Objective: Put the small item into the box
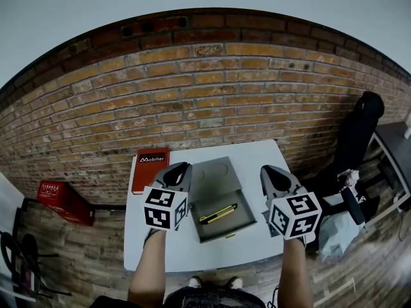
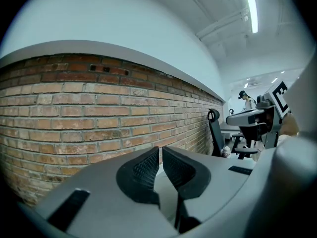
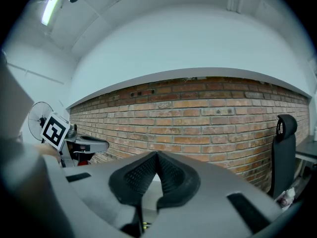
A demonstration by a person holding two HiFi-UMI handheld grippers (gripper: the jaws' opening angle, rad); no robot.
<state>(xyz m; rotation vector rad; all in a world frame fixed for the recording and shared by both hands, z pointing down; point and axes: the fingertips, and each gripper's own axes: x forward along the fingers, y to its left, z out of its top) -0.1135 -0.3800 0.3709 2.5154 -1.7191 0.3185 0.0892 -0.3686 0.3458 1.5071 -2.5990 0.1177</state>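
A grey box [image 1: 243, 205] lies open in the middle of the white table [image 1: 257, 246], its lid folded back toward the brick wall. A small yellow and black item [image 1: 218, 213], like a utility knife, lies inside the box. My left gripper [image 1: 182, 168] is held up over the box's left side, shut with nothing in it. My right gripper [image 1: 267, 171] is raised at the box's right side, also shut and empty. In the left gripper view the left gripper [image 2: 161, 150] points at the wall; the right gripper [image 3: 157, 155] does the same in the right gripper view.
A red book [image 1: 149, 169] lies at the table's back left corner. A red crate [image 1: 61, 201] stands on the floor to the left. A black office chair [image 1: 356, 133] and a seat with cloth items [image 1: 337, 226] are to the right. The brick wall [image 1: 205, 95] is close behind the table.
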